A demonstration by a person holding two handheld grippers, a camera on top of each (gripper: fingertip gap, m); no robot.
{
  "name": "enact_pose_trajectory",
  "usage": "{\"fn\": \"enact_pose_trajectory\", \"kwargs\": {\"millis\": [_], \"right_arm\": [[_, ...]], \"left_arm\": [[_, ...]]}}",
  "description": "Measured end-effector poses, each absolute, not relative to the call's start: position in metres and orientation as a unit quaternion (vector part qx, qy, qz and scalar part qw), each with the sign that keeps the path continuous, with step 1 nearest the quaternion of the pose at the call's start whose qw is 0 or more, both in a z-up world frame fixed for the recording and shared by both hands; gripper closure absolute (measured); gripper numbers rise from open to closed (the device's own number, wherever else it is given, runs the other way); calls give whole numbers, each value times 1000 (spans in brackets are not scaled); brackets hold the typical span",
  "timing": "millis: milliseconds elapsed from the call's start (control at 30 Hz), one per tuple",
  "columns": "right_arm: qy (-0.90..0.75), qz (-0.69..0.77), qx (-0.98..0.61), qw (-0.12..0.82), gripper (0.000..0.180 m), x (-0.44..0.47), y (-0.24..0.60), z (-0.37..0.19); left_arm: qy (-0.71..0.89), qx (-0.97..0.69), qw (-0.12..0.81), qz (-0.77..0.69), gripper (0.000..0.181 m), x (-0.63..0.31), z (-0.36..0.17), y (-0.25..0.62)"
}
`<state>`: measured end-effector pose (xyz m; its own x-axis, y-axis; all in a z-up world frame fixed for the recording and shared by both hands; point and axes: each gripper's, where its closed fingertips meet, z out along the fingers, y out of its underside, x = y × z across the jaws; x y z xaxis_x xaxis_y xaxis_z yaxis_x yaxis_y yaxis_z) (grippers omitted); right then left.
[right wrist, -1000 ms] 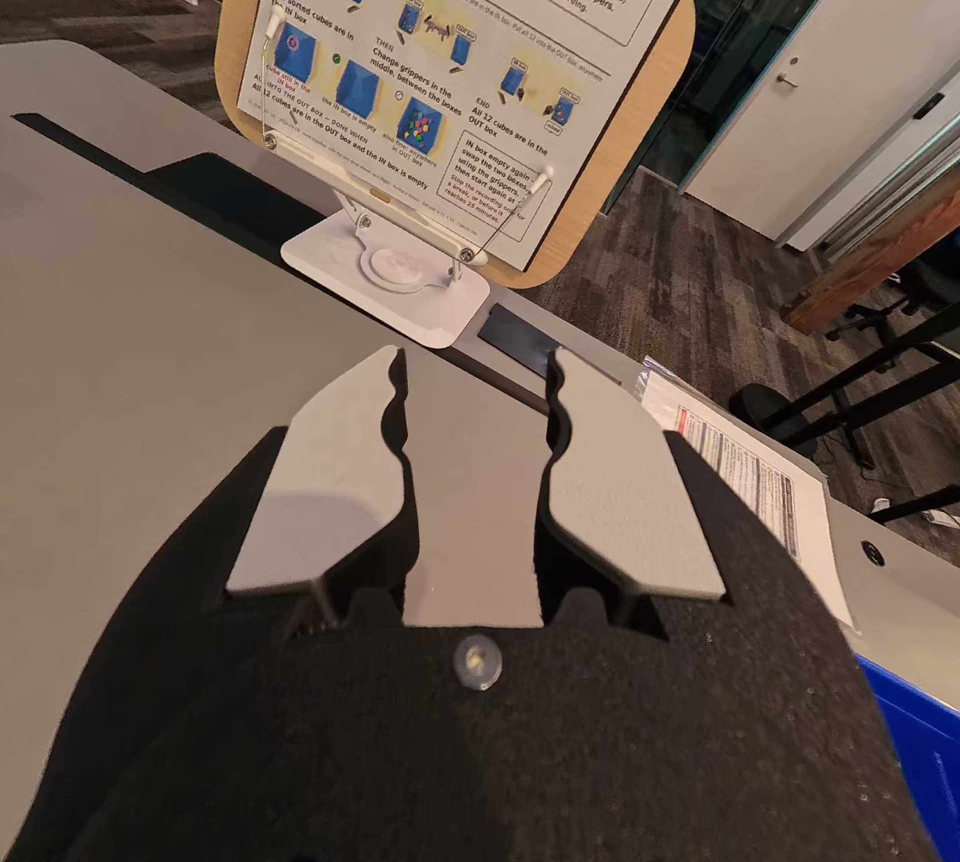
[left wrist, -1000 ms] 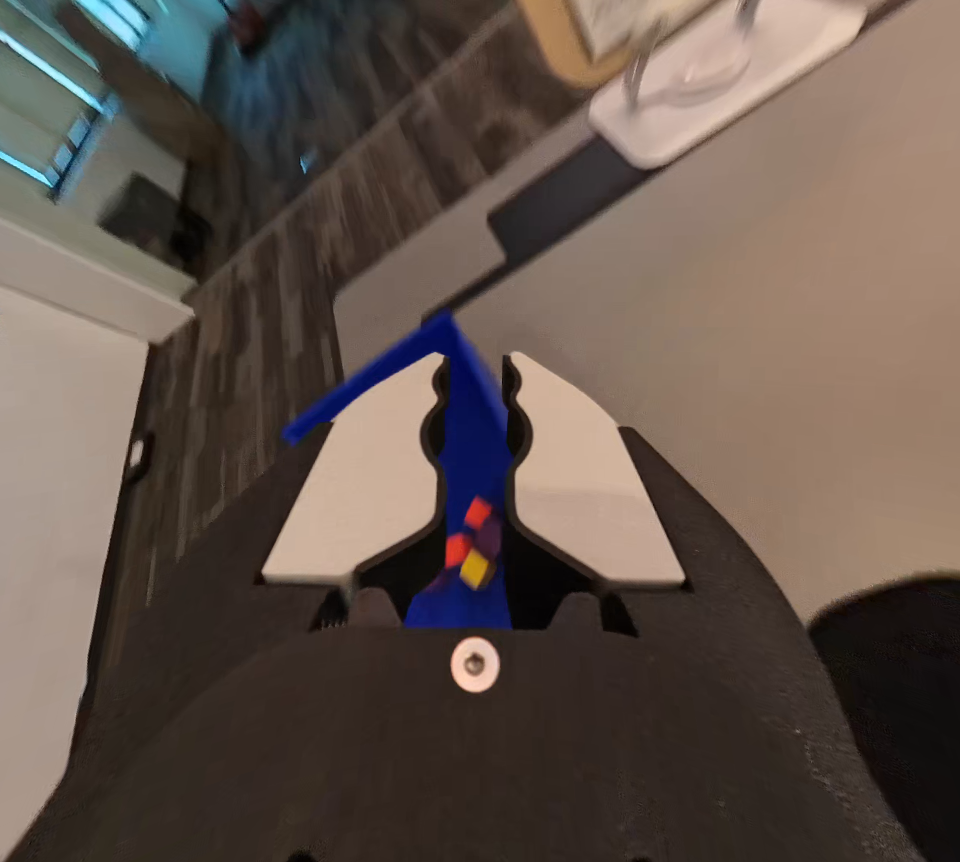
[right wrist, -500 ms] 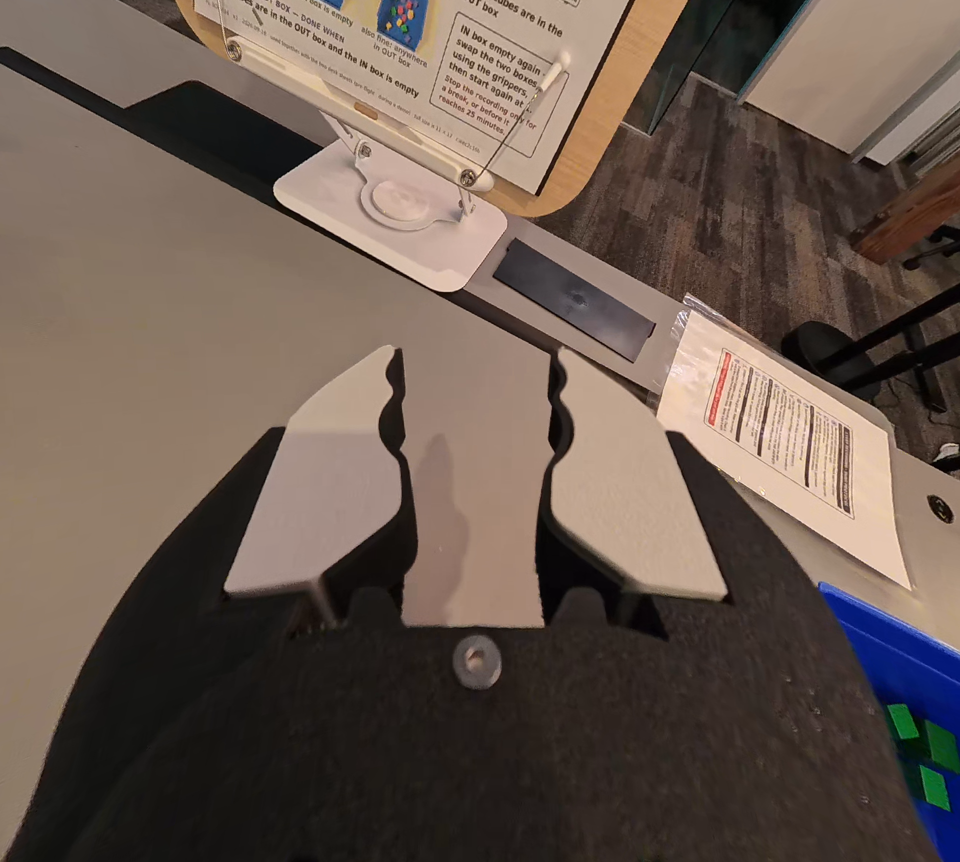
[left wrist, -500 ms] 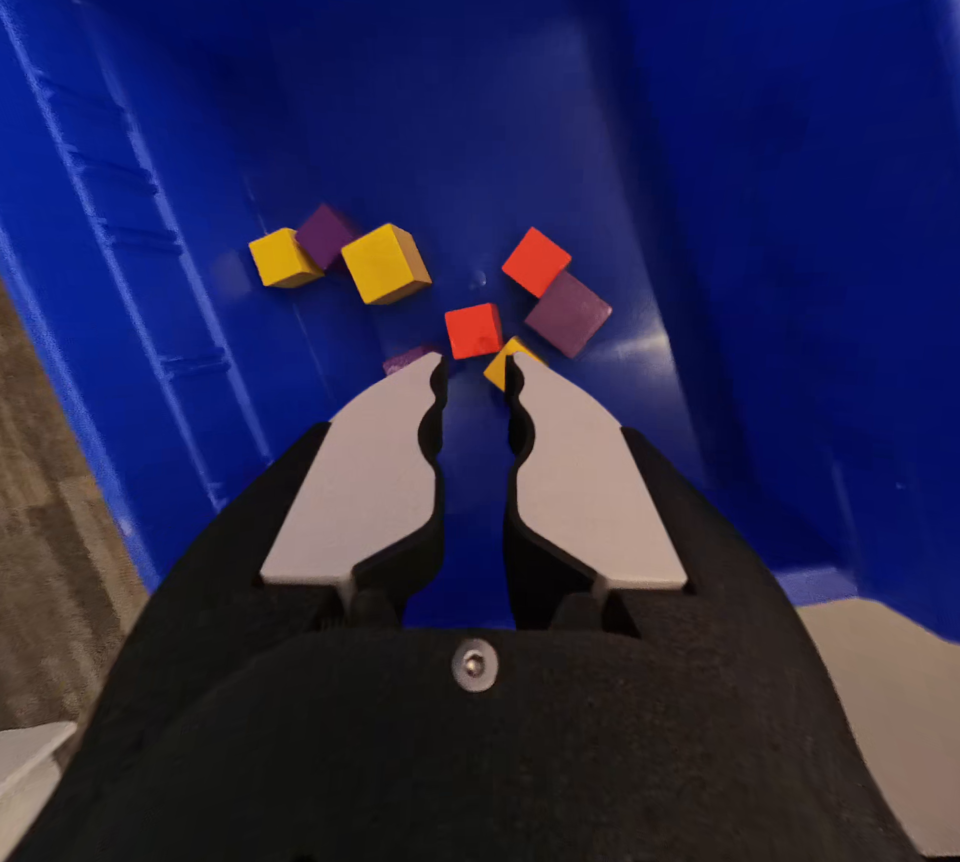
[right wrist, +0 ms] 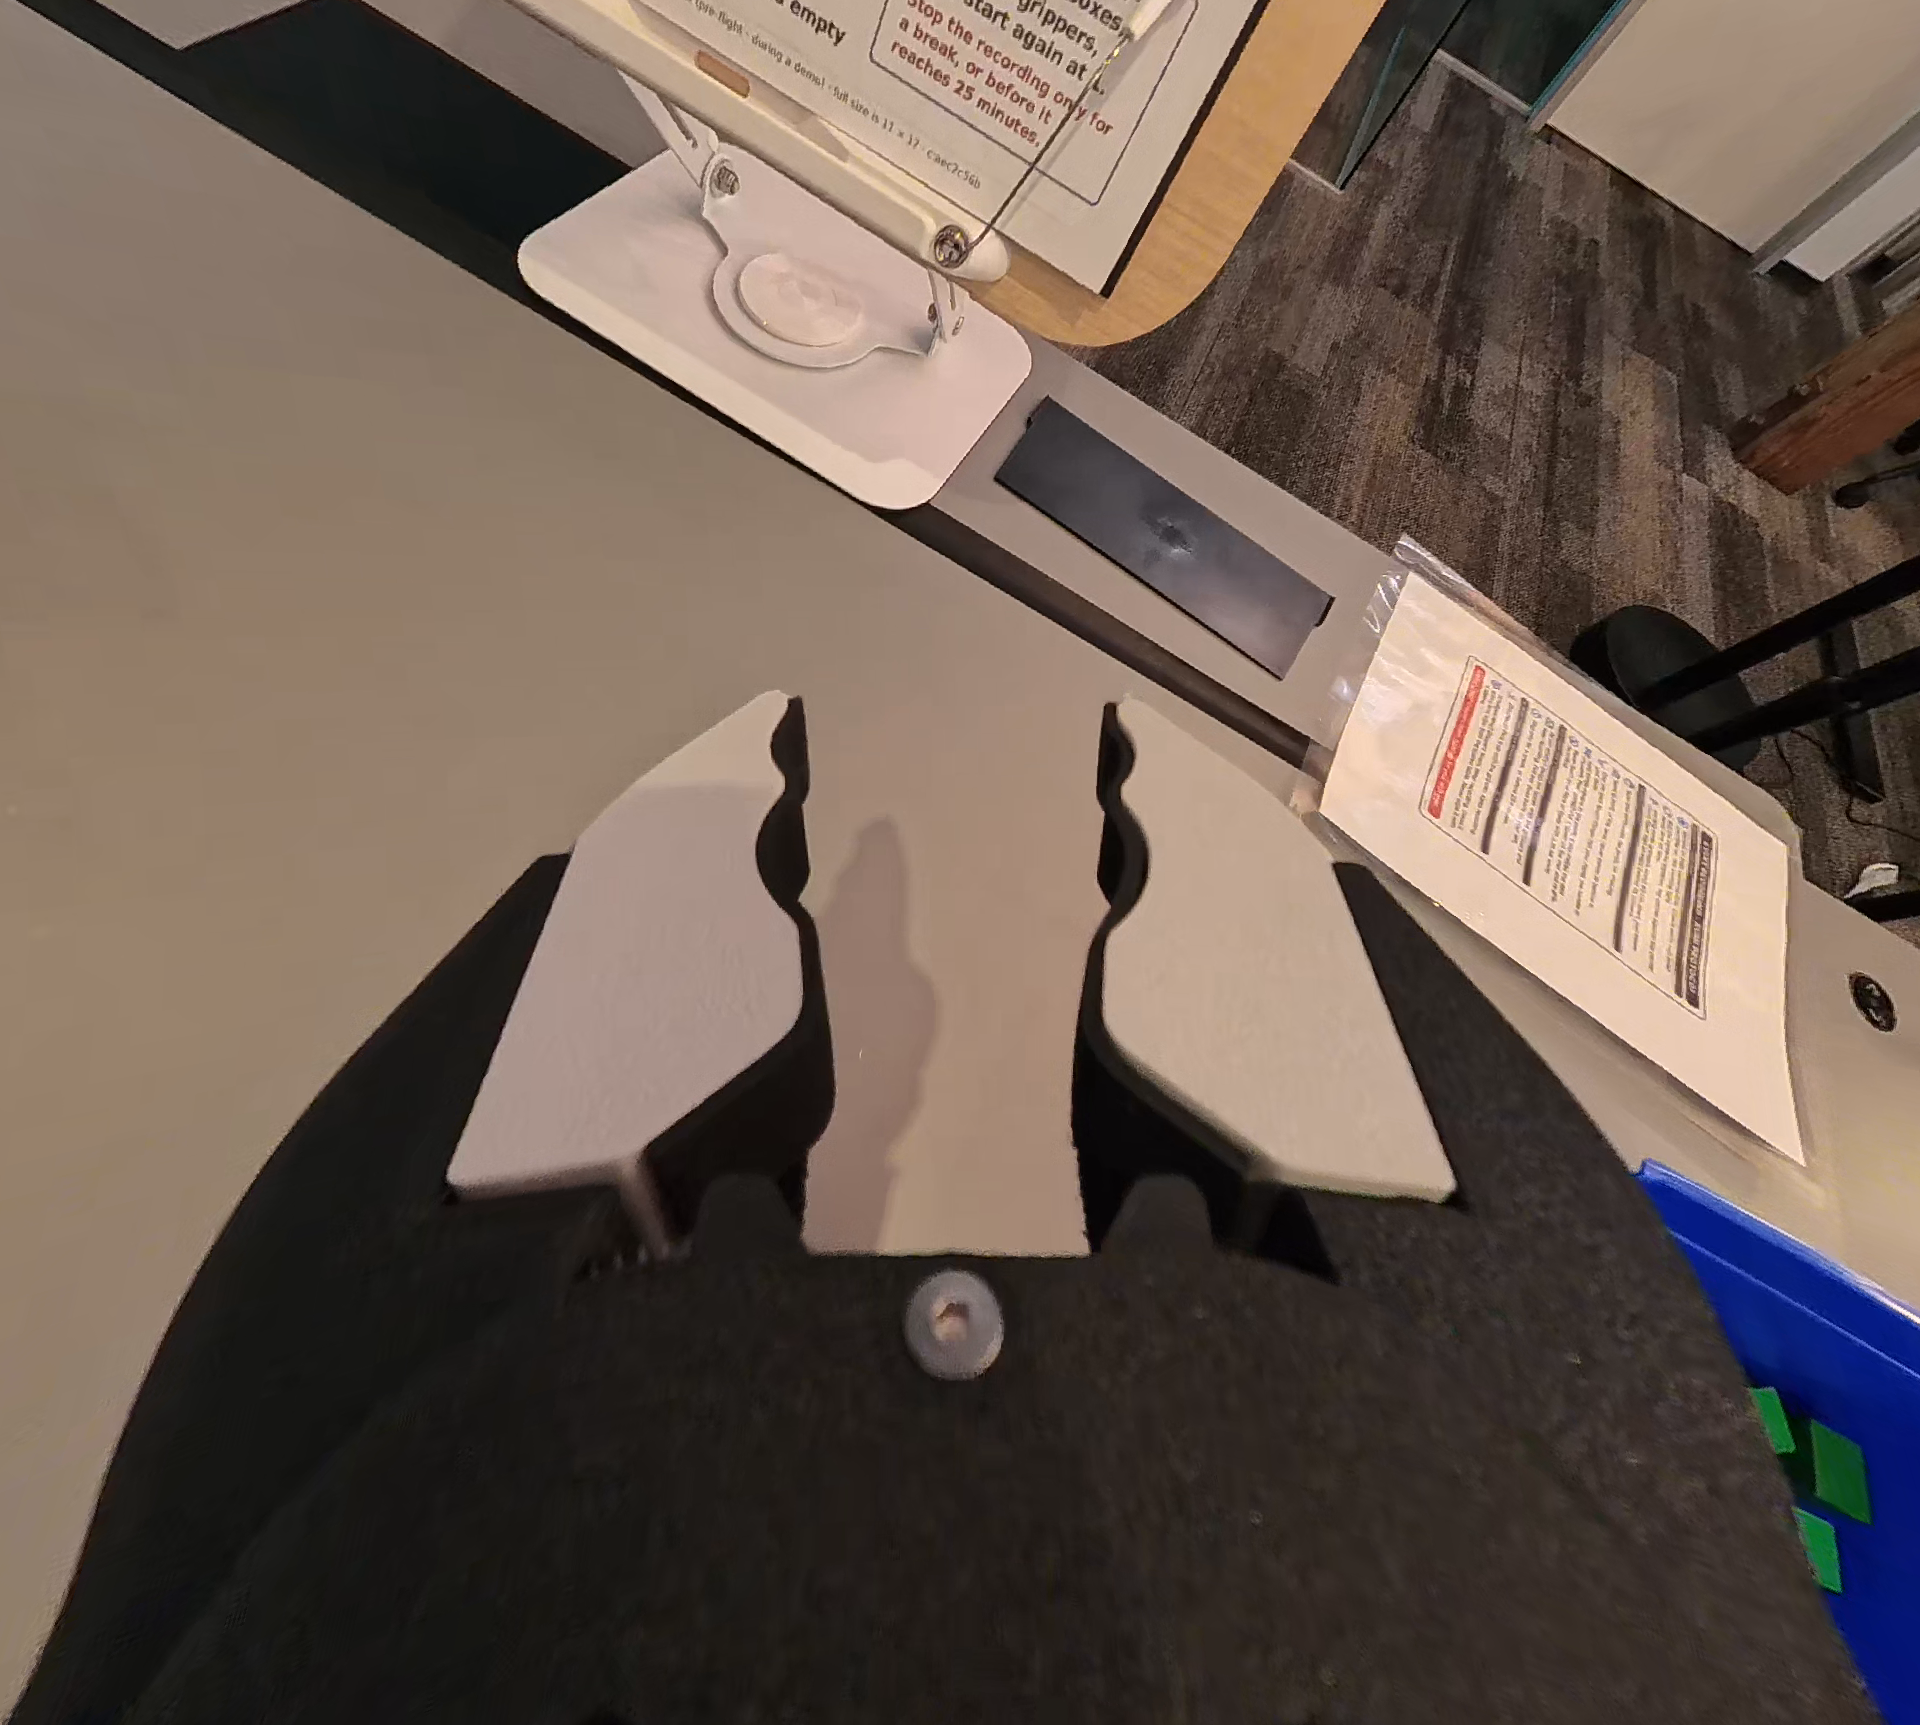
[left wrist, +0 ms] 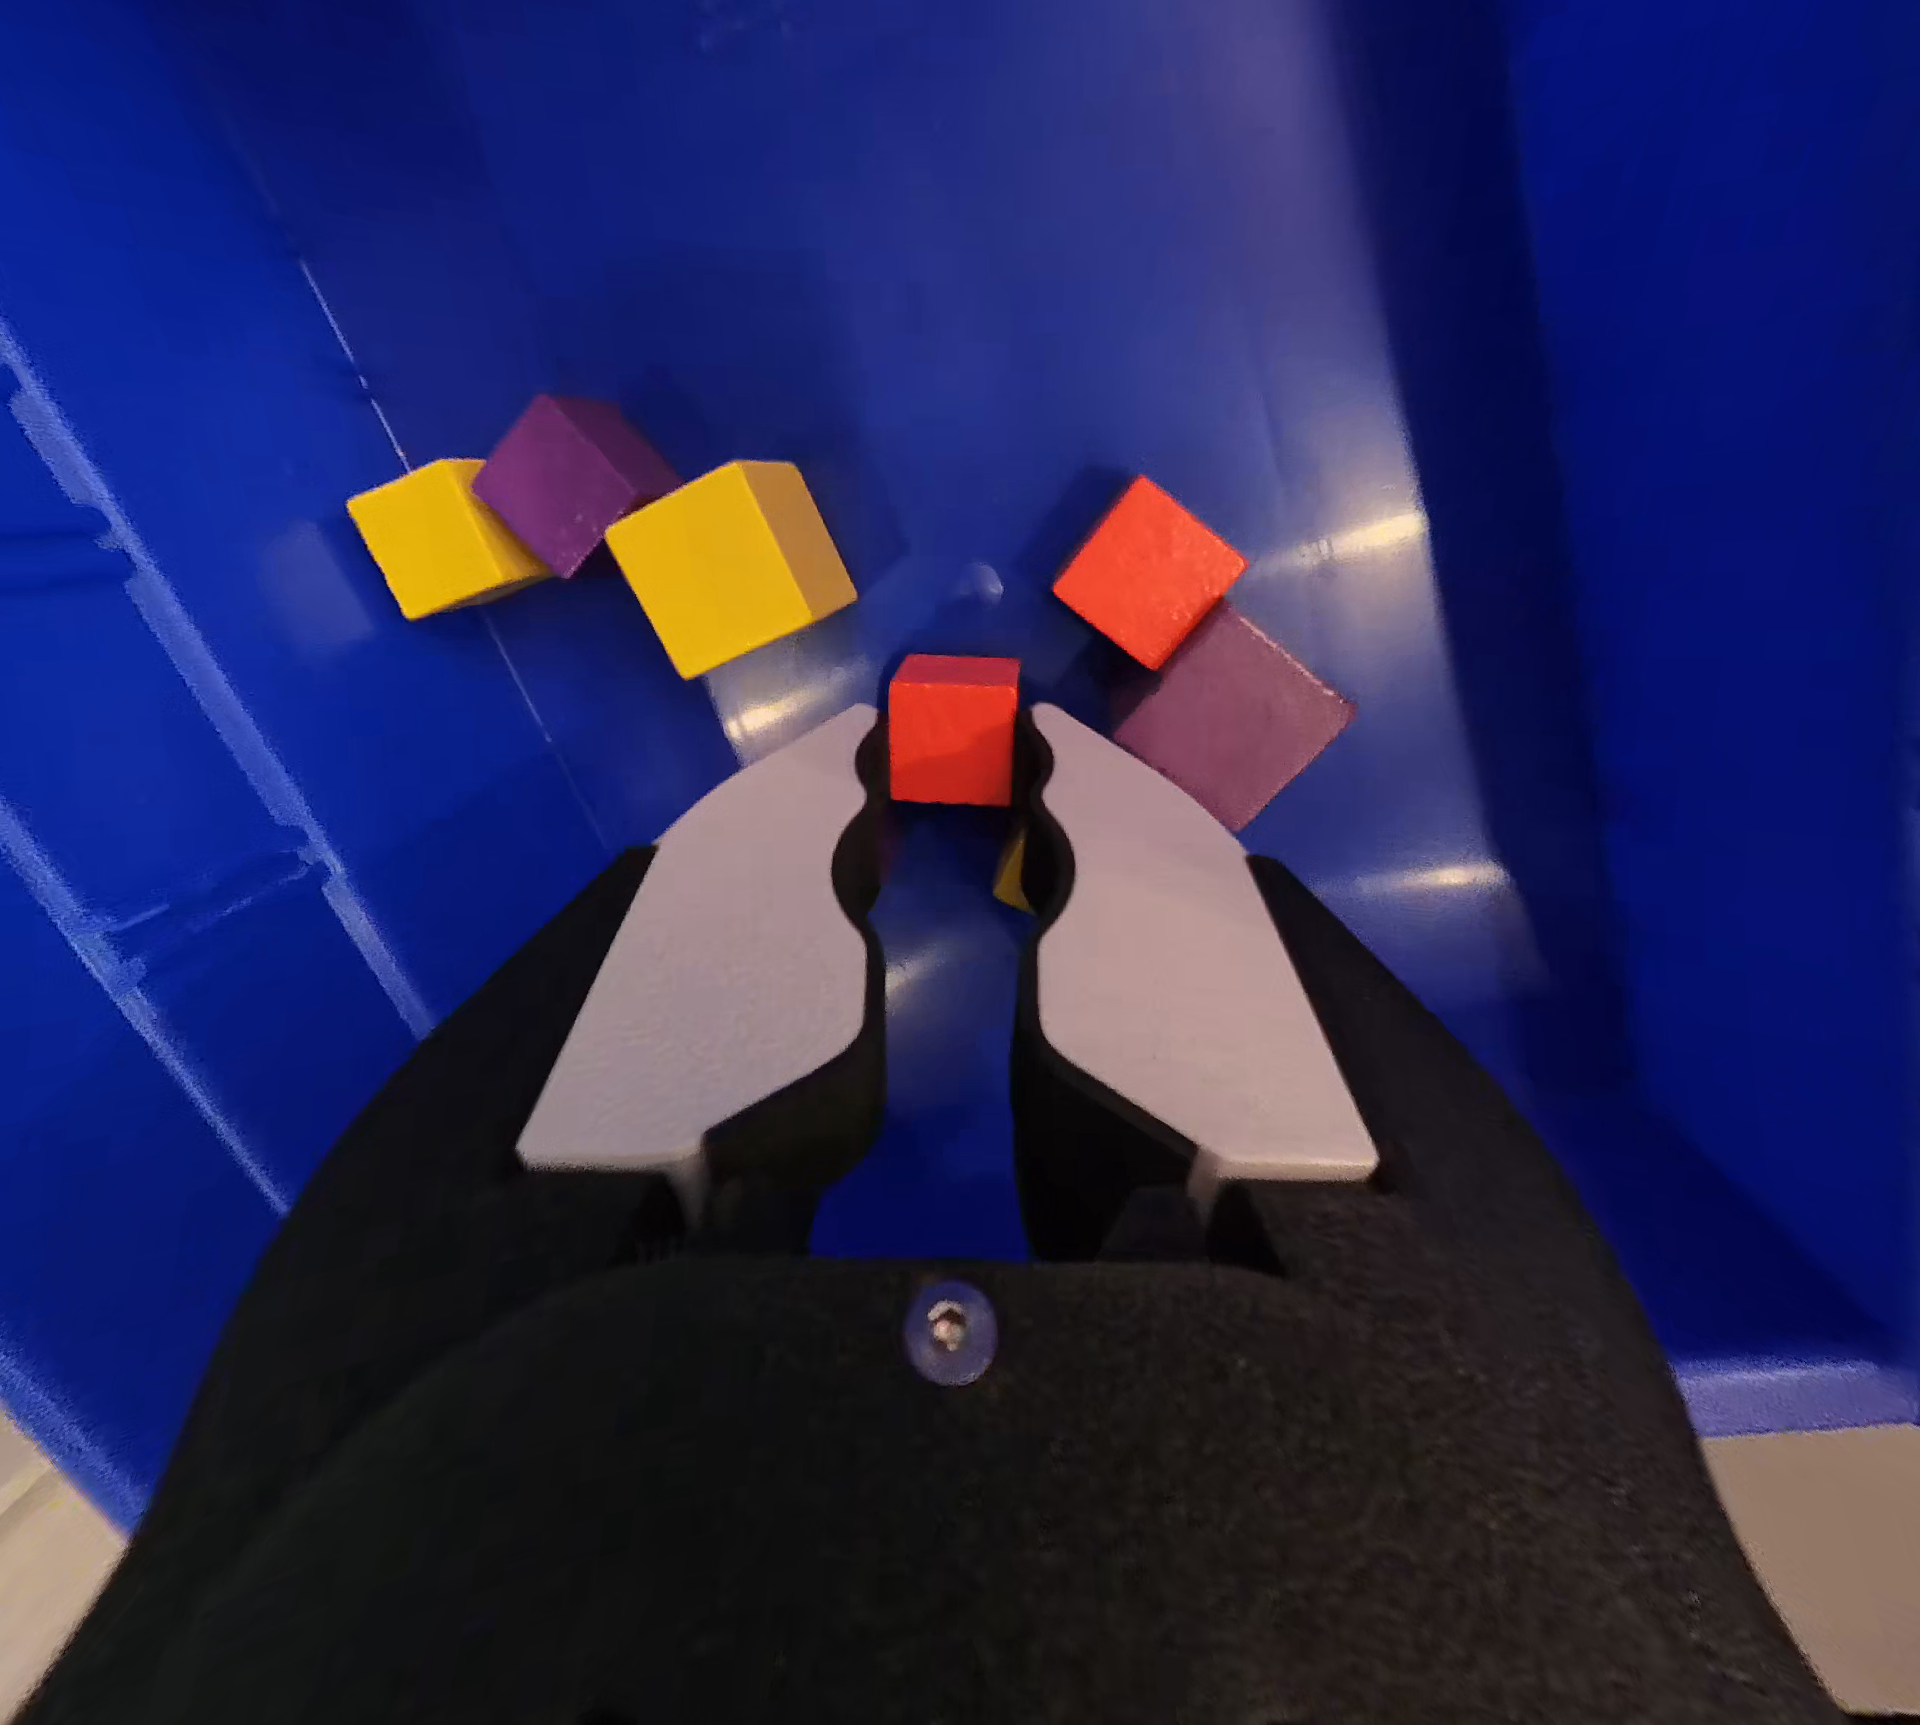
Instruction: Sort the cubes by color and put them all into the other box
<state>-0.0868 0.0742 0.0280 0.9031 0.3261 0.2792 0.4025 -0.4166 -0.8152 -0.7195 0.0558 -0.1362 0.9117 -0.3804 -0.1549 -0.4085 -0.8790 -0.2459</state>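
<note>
Blue box walls surround the left gripper, jaws clamped on a red cube; right gripper hovers over the grey table, jaws apart, empty; green cubes lie in another blue box.

Grey table, dark patterned carpet beyond.

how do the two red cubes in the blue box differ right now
The near red cube sits between the fingertips of the left tongs; the far red cube lies free on the box floor.
The near red cube faces the camera squarely; the far red cube is turned cornerwise.
The far red cube touches a purple cube; the near red cube is flanked only by the fingertips.
Both share the same red colour and look alike in size.
</note>
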Motion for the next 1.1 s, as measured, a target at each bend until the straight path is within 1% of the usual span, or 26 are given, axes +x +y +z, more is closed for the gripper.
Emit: {"fn": "enact_pose_trajectory", "kwargs": {"millis": [133,233,300,400,533,633,733,800,900,1100], "right_arm": [[-228,-42,-843,486,127,-87,75,23],[-235,-44,-842,484,127,-89,75,22],[-243,-43,-840,484,127,-93,75,21],[-263,-15,-833,486,128,-110,72,23],[-298,86,-814,491,135,-153,58,30],[-341,178,-785,486,135,-188,34,42],[-379,339,-732,454,133,-228,-7,61],[-382,425,-699,430,133,-243,-27,74],[-373,478,-675,421,133,-249,-37,85],[-320,642,-604,347,133,-249,-59,113]], "left_arm": [[211,-961,172,48,158,-717,-125,62],[222,-948,218,59,158,-717,-102,64],[235,-929,278,66,158,-709,-75,68],[293,-870,395,44,158,-663,-24,67],[404,-743,532,30,158,-562,35,47],[461,-660,593,-7,159,-476,61,27],[500,-576,642,-84,159,-394,82,0],[516,-522,665,-137,159,-348,95,-19],[535,-459,687,-175,159,-299,108,-36],[561,-396,688,-236,159,-250,117,-54]]}}
